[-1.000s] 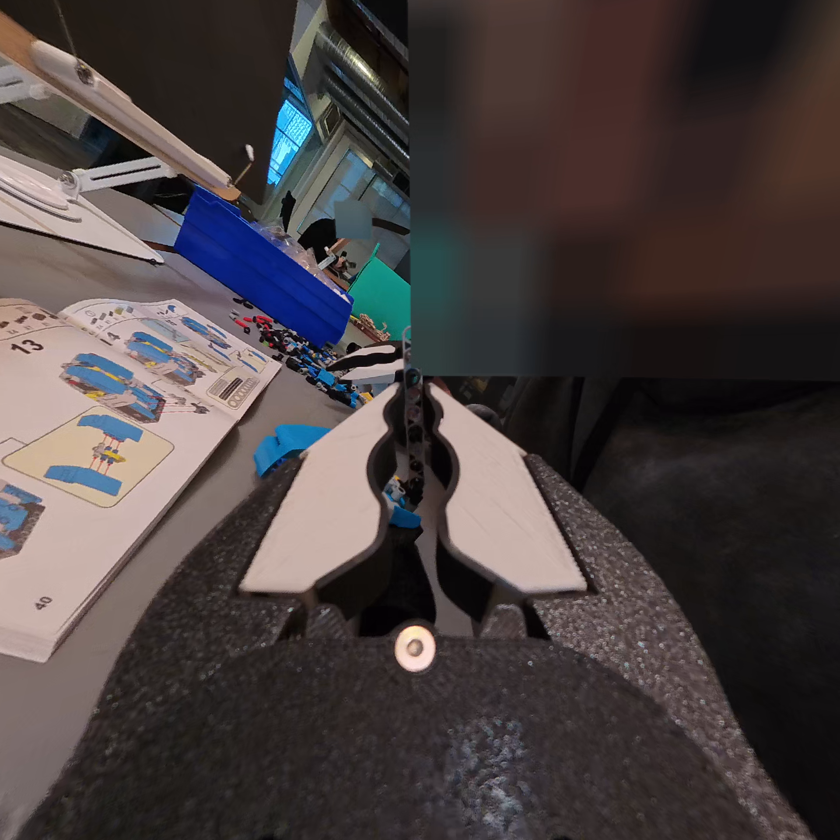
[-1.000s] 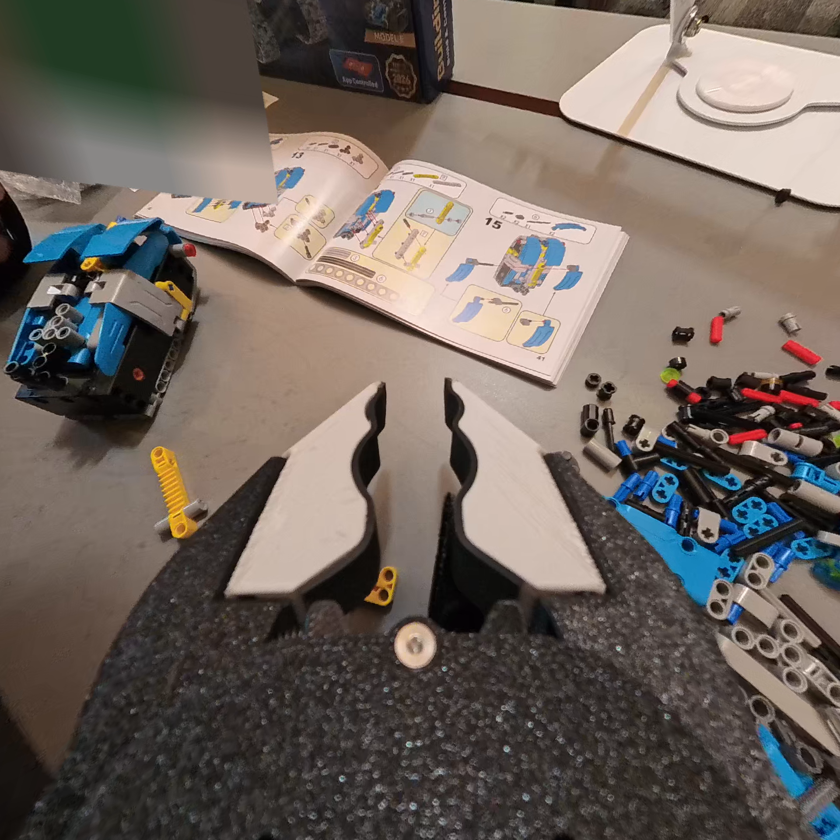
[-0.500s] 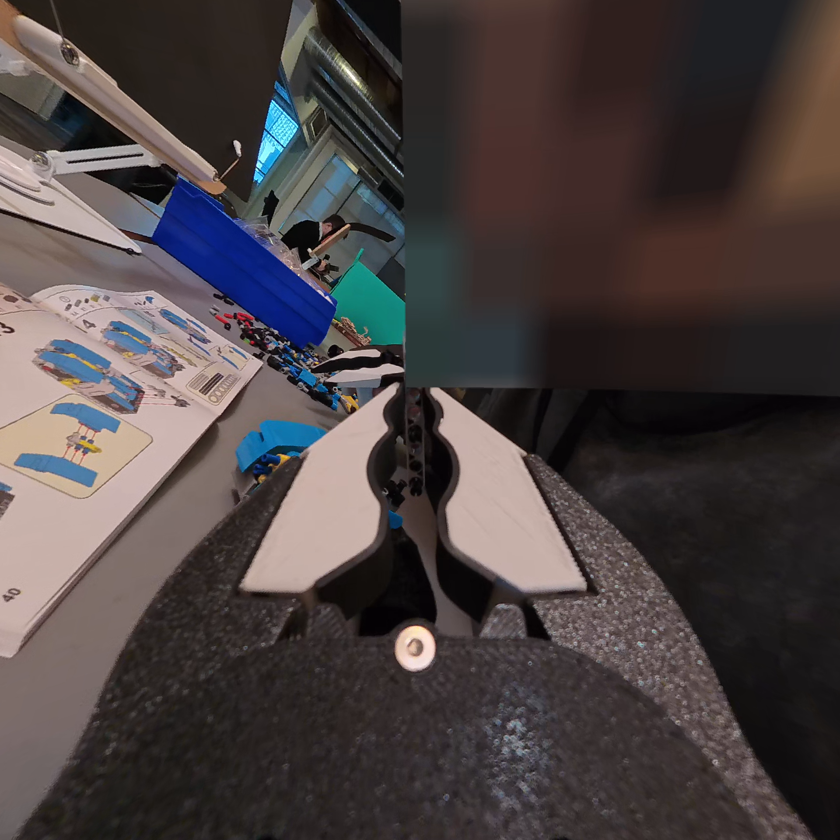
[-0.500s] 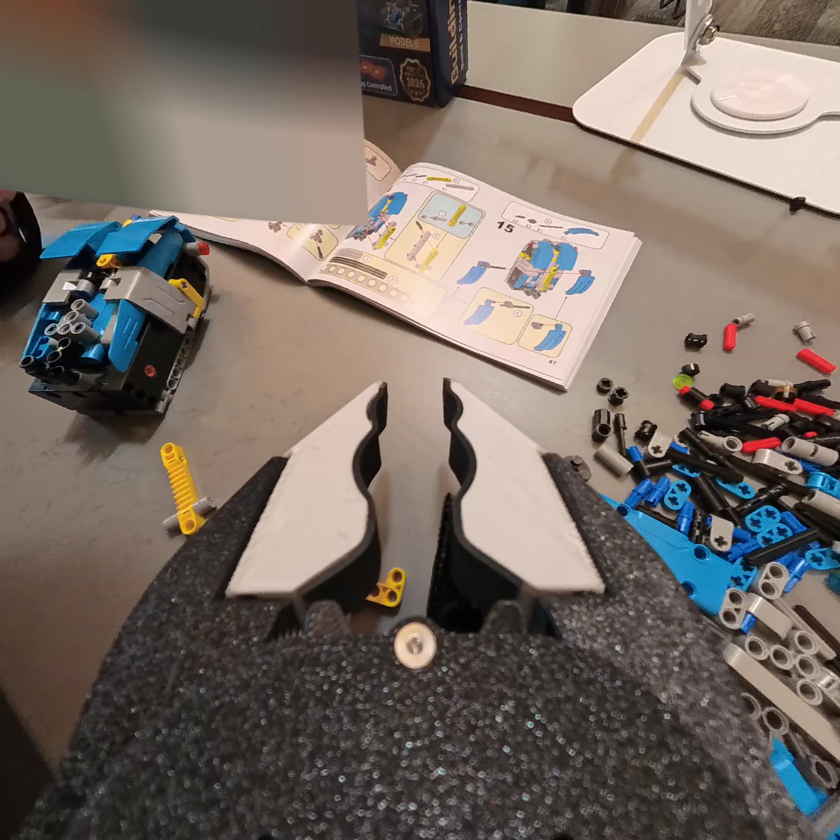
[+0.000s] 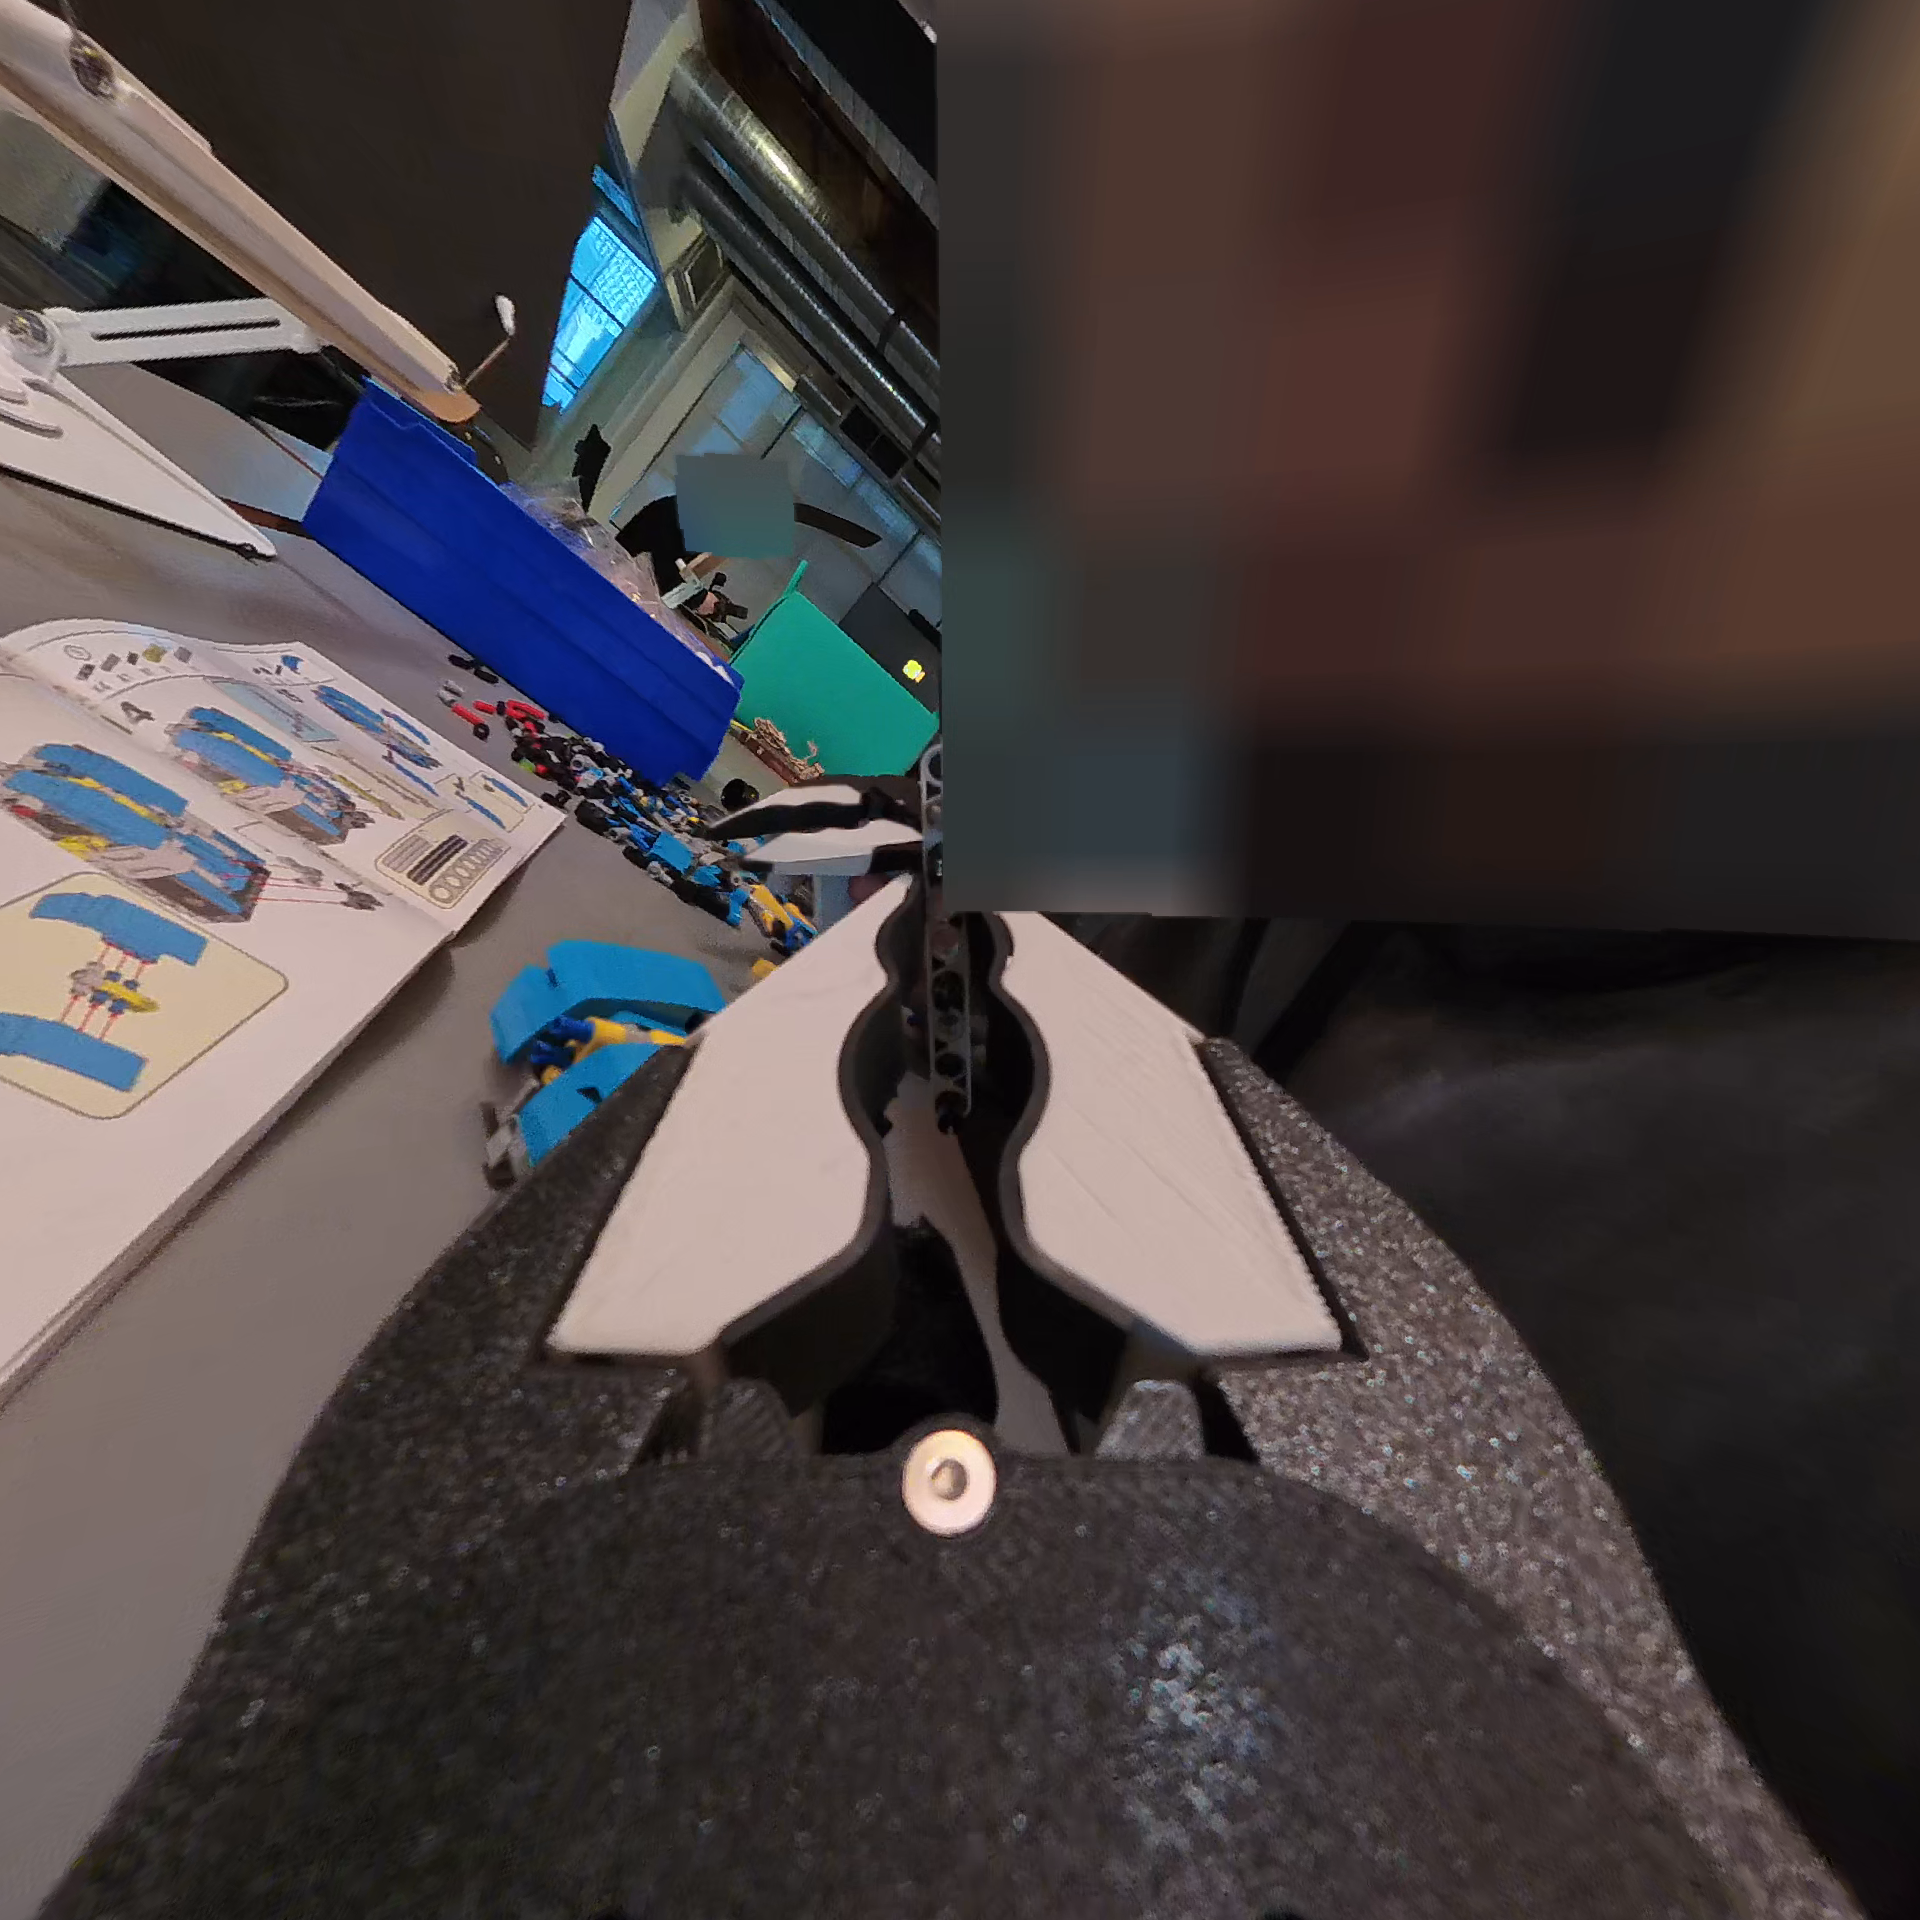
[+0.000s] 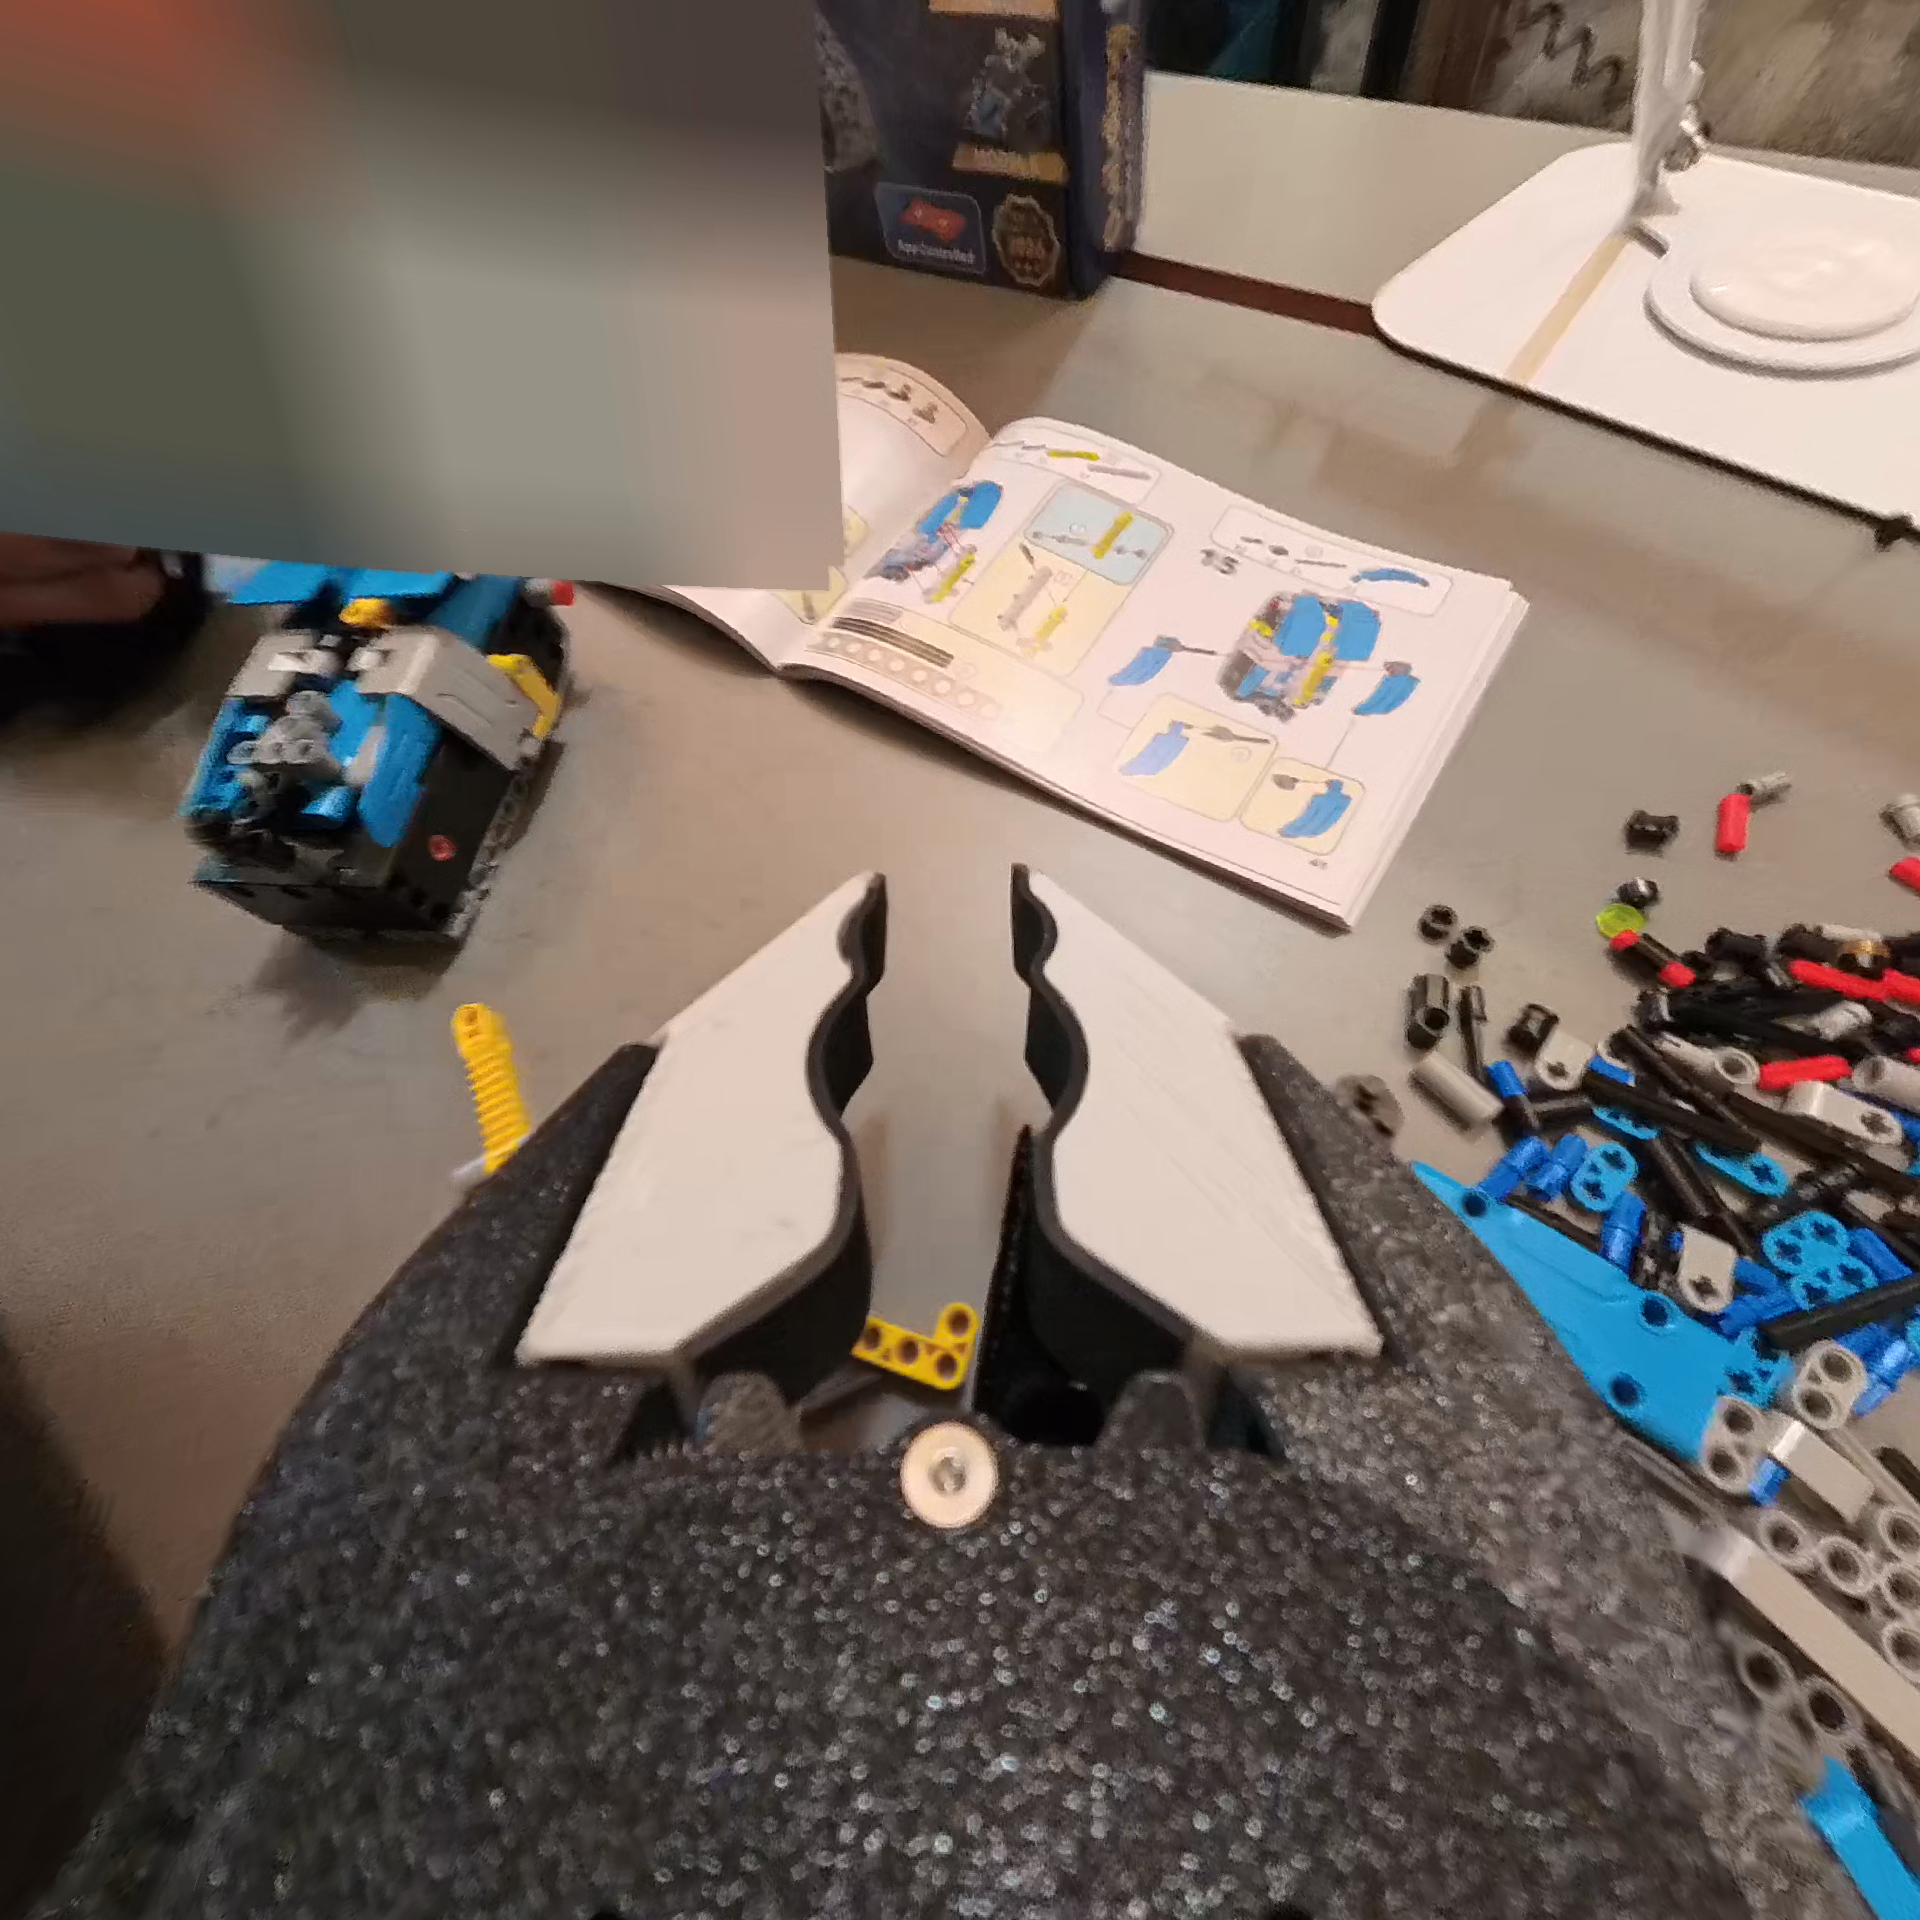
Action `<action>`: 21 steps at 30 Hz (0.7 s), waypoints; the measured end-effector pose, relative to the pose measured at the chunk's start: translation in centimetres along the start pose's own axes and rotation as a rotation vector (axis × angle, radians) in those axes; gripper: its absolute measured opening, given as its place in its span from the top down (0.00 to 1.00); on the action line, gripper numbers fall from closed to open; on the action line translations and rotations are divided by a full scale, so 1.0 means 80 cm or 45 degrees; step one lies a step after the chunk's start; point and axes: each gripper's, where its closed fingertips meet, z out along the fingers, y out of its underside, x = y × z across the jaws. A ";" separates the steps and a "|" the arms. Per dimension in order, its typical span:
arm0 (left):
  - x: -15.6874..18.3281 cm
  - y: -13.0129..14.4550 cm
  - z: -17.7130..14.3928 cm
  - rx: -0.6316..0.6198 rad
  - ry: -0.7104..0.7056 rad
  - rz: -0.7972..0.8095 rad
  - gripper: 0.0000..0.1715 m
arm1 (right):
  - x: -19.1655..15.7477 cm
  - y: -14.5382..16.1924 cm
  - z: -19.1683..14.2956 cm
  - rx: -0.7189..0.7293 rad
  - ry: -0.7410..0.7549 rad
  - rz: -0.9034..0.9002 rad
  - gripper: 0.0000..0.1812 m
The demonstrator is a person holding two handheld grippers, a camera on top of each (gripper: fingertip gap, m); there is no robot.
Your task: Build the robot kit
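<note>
My left gripper (image 5: 948, 920) is shut on a thin dark perforated beam (image 5: 951, 1023) that stands upright between the fingertips. It is held above the table's near edge, by a person's dark clothing. A blue and black brick-built model (image 6: 374, 748) stands on the grey table (image 6: 727, 831) and also shows in the left wrist view (image 5: 592, 1029). My right gripper (image 6: 948, 894) is open and empty above the table, right of the model. It shows farther off in the left wrist view (image 5: 821, 831). A small yellow L-shaped piece (image 6: 920, 1345) lies under its fingers. A yellow ribbed piece (image 6: 488, 1081) lies to its left.
An open instruction booklet (image 6: 1195, 665) lies beyond the right gripper, and also shows in the left wrist view (image 5: 208, 883). A pile of small black, blue, red and grey parts (image 6: 1714, 1091) spreads at the right. A dark box (image 6: 977, 145), a white stand base (image 6: 1714, 312) and a blue bin (image 5: 520, 603) stand farther back. Some 25 cm of space lies between my two pairs of fingers. The small yellow L-shaped piece (image 6: 920, 1345) is about 9 cm from my right fingertips and 30 cm from my left.
My right gripper has swung a little to the left and stays open. My left gripper has shifted slightly and keeps hold of the beam.
</note>
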 end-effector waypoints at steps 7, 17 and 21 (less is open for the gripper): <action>0.019 0.020 -0.001 -0.073 0.002 0.037 0.96 | -0.071 -0.028 -0.053 0.117 -0.344 -0.186 0.88; 0.041 0.030 0.018 -0.075 0.089 0.022 0.96 | -0.156 0.071 0.013 -0.430 -0.437 -0.378 0.86; 0.042 0.031 0.021 -0.059 0.082 0.008 0.96 | -0.153 0.077 0.025 -0.484 -0.389 -0.380 0.87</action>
